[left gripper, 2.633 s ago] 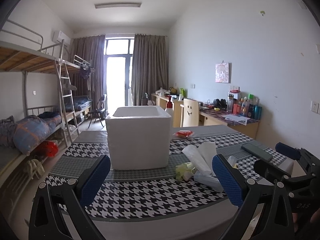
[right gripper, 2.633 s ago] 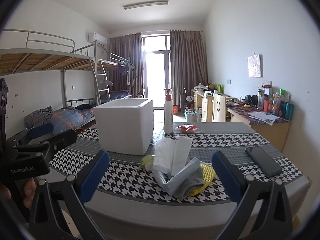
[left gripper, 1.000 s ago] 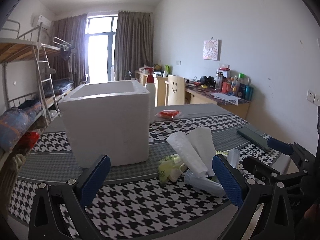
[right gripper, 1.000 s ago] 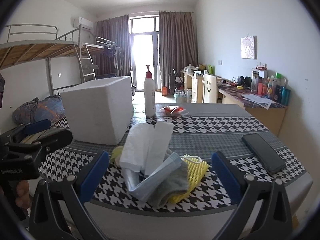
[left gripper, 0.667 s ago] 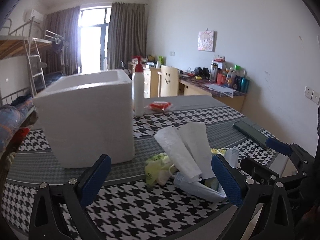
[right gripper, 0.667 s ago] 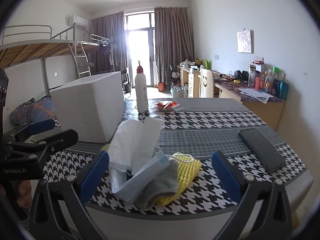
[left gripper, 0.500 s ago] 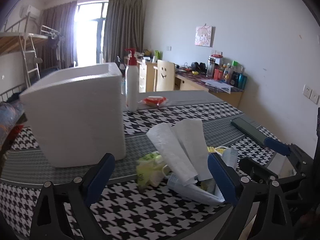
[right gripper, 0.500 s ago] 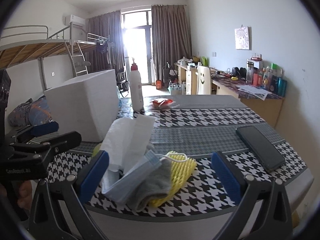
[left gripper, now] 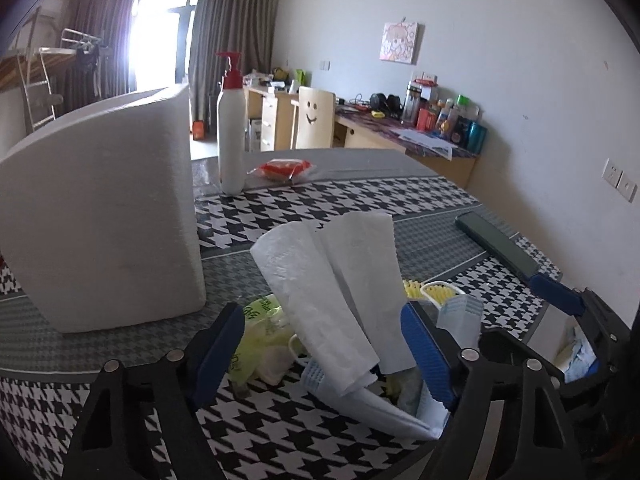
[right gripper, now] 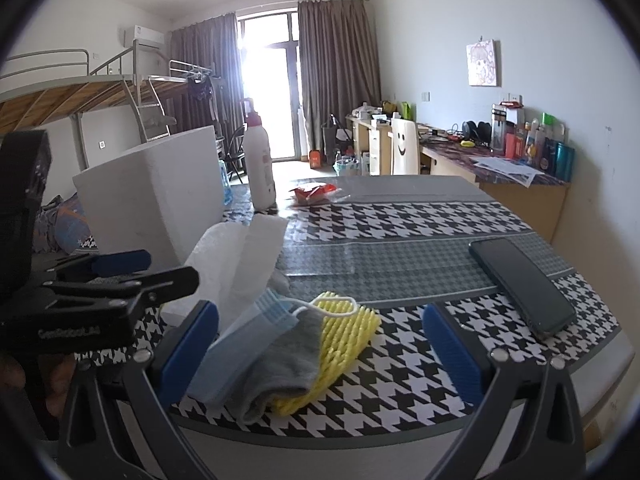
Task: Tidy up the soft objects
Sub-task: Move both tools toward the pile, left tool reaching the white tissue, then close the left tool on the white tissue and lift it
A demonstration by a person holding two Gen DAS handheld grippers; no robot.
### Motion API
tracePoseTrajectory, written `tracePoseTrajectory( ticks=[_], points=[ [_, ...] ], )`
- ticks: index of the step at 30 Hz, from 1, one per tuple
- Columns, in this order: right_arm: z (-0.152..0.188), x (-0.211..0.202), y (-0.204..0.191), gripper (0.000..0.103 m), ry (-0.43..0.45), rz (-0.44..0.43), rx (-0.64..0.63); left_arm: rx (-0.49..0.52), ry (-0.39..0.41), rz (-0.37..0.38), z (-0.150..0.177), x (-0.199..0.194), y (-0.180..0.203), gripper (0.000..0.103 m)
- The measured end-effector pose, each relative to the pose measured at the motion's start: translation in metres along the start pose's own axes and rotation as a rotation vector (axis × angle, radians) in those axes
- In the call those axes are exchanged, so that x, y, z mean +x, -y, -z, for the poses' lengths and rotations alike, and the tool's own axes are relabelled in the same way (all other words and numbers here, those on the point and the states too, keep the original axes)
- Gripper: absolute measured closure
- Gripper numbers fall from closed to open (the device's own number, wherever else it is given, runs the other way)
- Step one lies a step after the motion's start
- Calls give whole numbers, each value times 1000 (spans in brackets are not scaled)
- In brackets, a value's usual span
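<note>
A pile of soft things lies at the table's near edge: two white paper towels [left gripper: 332, 276] [right gripper: 240, 264], a blue face mask [right gripper: 244, 336], a grey sock [right gripper: 288, 360], yellow foam netting [right gripper: 344, 336] and a yellow-green plastic bag [left gripper: 260, 332]. My left gripper [left gripper: 324, 352] is open, its jaws on either side of the paper towels and mask. My right gripper [right gripper: 320, 344] is open around the sock and netting; it also shows in the left wrist view [left gripper: 560, 304]. A white foam box [left gripper: 104, 232] [right gripper: 156, 204] stands behind to the left.
A white pump bottle [left gripper: 231, 128] and a red snack packet [left gripper: 284, 169] stand behind the box. A dark phone [right gripper: 524, 284] lies on the right of the houndstooth table cloth [right gripper: 400, 216]. Desks, a chair and a bunk bed fill the room beyond.
Both grippers have moved forward and down to the pile. The left gripper's jaws have narrowed a little around the paper towels. Nothing is gripped.
</note>
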State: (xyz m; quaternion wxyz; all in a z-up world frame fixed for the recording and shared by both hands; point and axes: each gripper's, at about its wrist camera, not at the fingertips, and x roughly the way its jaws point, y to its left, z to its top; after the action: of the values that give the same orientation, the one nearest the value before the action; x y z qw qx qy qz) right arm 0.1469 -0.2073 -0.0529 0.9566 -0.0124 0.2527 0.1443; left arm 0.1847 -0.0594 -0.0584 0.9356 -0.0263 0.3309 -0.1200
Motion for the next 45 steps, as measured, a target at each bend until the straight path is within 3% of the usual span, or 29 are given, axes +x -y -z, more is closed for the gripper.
tracePoseTrajectory(
  ticks=[17, 24, 33, 37, 45],
  points=[
    [10, -2, 15, 0, -12, -1, 23, 70, -65, -13, -9, 32, 31, 28],
    [13, -3, 23, 0, -15, -3, 43, 77, -123, -33, -11, 48, 33, 55],
    [13, -6, 27, 0, -14, 0, 56, 72, -126, -41, -10, 45, 29, 91],
    [12, -6, 25, 0, -11, -3, 53, 66, -110, -34, -10, 37, 25, 98],
    [10, -9, 12, 0, -3, -23, 33, 53, -43, 11, -13, 9, 15, 99]
  ],
)
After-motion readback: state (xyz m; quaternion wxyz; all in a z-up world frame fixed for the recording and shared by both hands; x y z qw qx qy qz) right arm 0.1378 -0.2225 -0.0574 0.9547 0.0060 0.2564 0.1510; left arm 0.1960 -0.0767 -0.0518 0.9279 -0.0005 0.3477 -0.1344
